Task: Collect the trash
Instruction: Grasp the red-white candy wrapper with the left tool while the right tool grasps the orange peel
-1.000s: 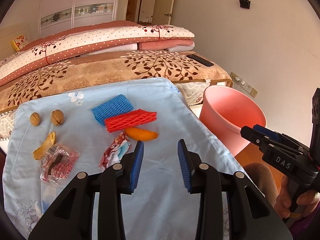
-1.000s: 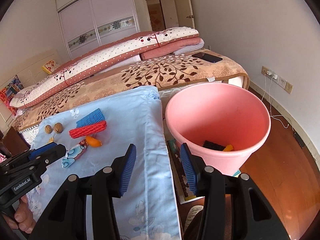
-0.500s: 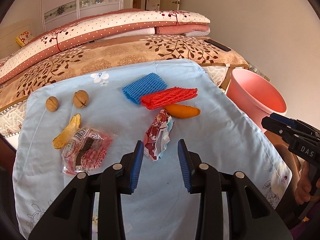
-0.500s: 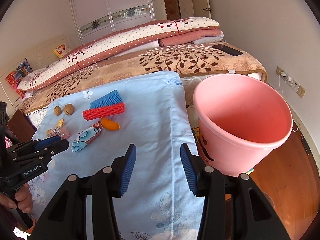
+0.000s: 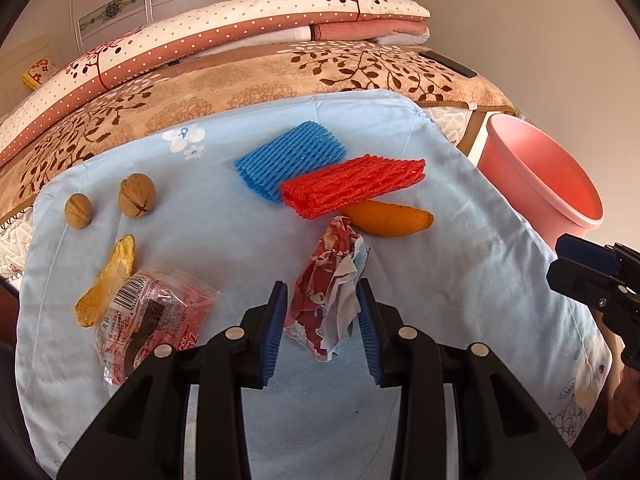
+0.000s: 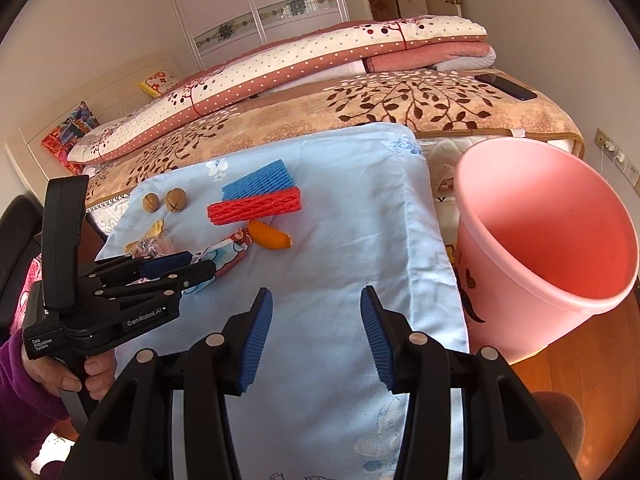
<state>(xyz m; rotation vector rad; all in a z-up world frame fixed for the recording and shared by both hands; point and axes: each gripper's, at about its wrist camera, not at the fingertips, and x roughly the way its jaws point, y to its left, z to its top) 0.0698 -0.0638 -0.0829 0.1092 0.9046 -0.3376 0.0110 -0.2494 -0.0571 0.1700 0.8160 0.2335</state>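
Blue sheet (image 5: 460, 264) over the bed, wrapper (image 5: 332, 296) right between the left tongs (image 5: 322, 320). Past it: orange peel (image 5: 390, 220), red net (image 5: 352, 190), blue net (image 5: 290, 158). Left: two walnuts (image 5: 136, 196), chip (image 5: 108, 280), snack bag (image 5: 148, 328) (crinkly, see-through).

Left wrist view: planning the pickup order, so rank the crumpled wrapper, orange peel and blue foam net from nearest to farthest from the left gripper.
1. Crumpled wrapper, between the left gripper's blue pads.
2. Orange peel, just beyond, slightly right.
3. Blue foam net, farthest back.
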